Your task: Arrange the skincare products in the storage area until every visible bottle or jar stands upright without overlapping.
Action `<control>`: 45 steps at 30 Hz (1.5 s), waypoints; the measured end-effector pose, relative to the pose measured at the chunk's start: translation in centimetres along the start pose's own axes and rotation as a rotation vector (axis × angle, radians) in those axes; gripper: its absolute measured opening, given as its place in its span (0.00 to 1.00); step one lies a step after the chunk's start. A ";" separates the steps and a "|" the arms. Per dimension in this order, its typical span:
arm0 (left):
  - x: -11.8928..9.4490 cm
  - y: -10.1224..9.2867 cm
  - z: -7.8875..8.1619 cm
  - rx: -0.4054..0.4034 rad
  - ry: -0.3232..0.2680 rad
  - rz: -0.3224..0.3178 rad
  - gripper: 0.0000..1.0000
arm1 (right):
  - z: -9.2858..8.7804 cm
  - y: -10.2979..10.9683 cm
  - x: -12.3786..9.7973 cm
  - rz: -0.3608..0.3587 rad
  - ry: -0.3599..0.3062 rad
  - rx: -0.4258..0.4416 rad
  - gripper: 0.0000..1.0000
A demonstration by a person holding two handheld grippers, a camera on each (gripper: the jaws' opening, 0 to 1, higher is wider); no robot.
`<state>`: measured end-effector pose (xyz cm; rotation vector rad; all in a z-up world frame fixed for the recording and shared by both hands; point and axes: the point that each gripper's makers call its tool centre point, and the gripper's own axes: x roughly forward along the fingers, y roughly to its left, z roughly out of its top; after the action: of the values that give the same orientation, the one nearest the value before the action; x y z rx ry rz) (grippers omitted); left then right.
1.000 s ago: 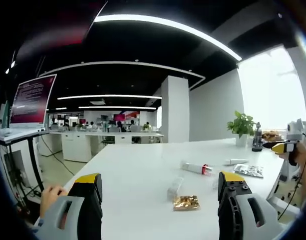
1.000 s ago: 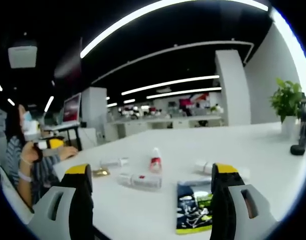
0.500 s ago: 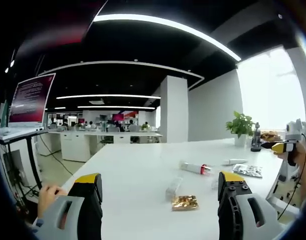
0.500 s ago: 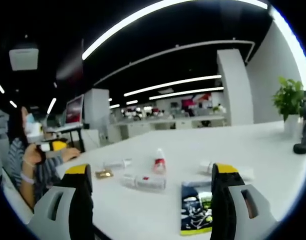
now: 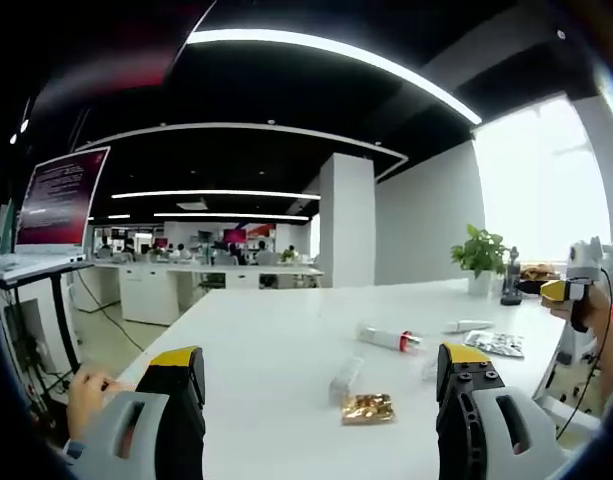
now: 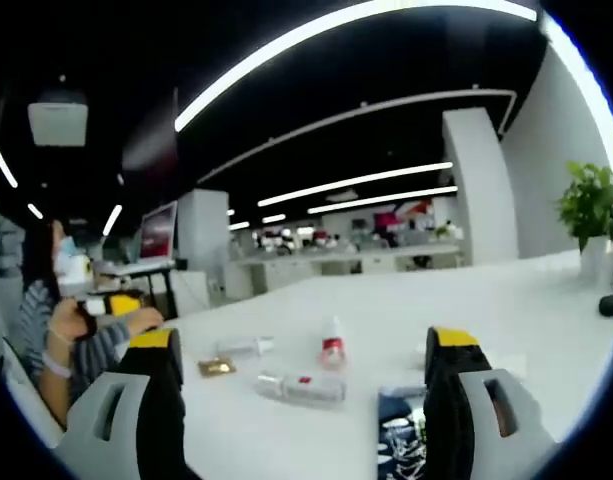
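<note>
Tilting upward over the last second, the right gripper view now carries the skincare items lower in its picture, the dark sachet [image 6: 401, 445] half cut off at the bottom; the left gripper view has barely shifted. Left tongs [image 5: 321, 385] stand apart and hold nothing, above the near edge of the white desk [image 5: 276, 340]; right tongs [image 6: 301, 375] likewise apart and empty. On the desk lie a clear tube with a red band [image 5: 386, 338], a small clear bottle [image 5: 343, 380] on its side, a gold packet [image 5: 366, 407] just beside it, a white tube [image 5: 469, 325] and a patterned sachet [image 5: 494, 343] toward the far right edge; in the right gripper view a red-capped bottle [image 6: 332, 346] stands upright. A potted plant [image 5: 478, 258] sits at the far corner; long ceiling light strips [image 5: 336, 50] cross a dark ceiling over an open office; a monitor [image 5: 61, 200] stands at left.
</note>
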<state>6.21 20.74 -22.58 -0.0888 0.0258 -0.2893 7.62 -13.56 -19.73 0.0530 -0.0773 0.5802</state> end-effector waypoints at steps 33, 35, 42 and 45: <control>0.3 0.2 -1.2 -0.013 0.020 -0.012 1.00 | 2.2 -3.4 9.2 -0.017 -0.151 0.064 1.00; 0.3 0.2 -1.2 -0.012 0.022 -0.013 1.00 | 1.7 -3.6 10.0 -0.016 -0.136 0.055 1.00; 0.3 0.1 -1.2 -0.013 0.019 -0.020 1.00 | -1.1 -3.8 12.4 0.007 -0.068 0.071 1.00; 0.4 0.0 -1.2 -0.017 0.015 -0.026 1.00 | -2.4 -4.1 13.5 0.008 -0.029 0.065 1.00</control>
<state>6.54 20.54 -23.73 -0.1043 0.0423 -0.3156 21.26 -9.43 -21.06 0.1239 -0.0872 0.5900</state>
